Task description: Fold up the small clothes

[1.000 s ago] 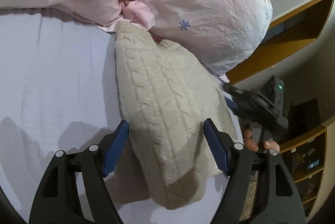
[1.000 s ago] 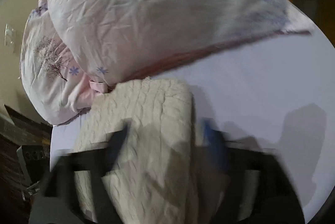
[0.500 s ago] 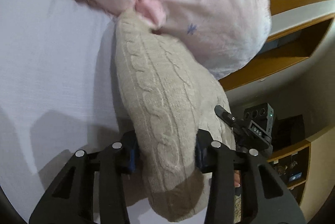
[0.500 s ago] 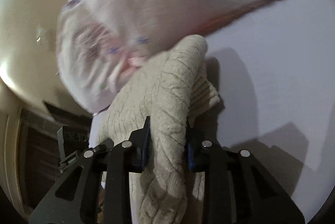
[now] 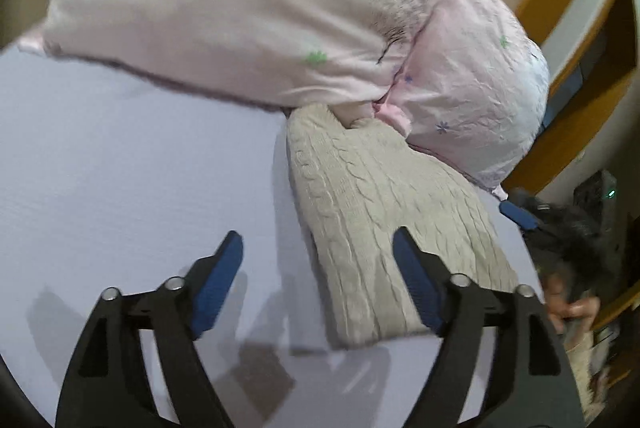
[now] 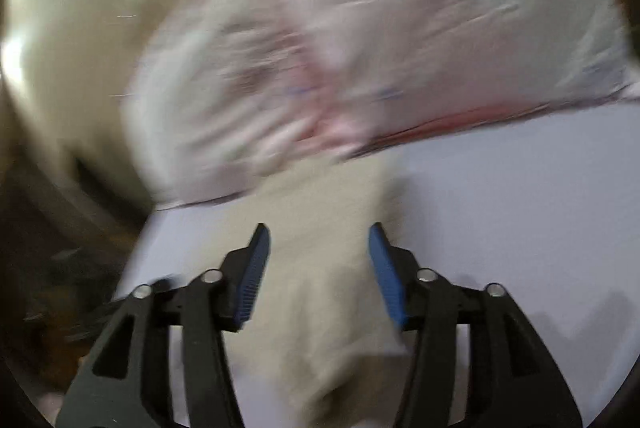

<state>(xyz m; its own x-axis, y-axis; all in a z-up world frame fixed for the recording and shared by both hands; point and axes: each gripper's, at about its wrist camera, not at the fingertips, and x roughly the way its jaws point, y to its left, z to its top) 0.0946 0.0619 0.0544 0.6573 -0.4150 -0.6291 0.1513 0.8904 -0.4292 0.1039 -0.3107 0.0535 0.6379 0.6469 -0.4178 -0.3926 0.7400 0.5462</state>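
A folded beige cable-knit sweater [image 5: 384, 212] lies on the lilac bed sheet [image 5: 120, 168], its far end against the pink pillows. My left gripper [image 5: 320, 284] is open above the sheet, its right finger over the sweater's near edge. My right gripper [image 6: 318, 272] is open, with the sweater [image 6: 328, 268] between and below its blue pads; this view is blurred. The right gripper also shows at the sweater's right side in the left wrist view [image 5: 520, 218].
Two pink floral pillows [image 5: 260, 12] lie at the head of the bed, also seen in the right wrist view [image 6: 360, 48]. A wooden headboard and shelves [image 5: 580, 68] stand to the right. The sheet [image 6: 520, 208] stretches to the right of the sweater.
Both grippers were shut on the sweater half a second ago and have opened. The sweater now lies flat on the sheet. Both grippers have drawn back a little.
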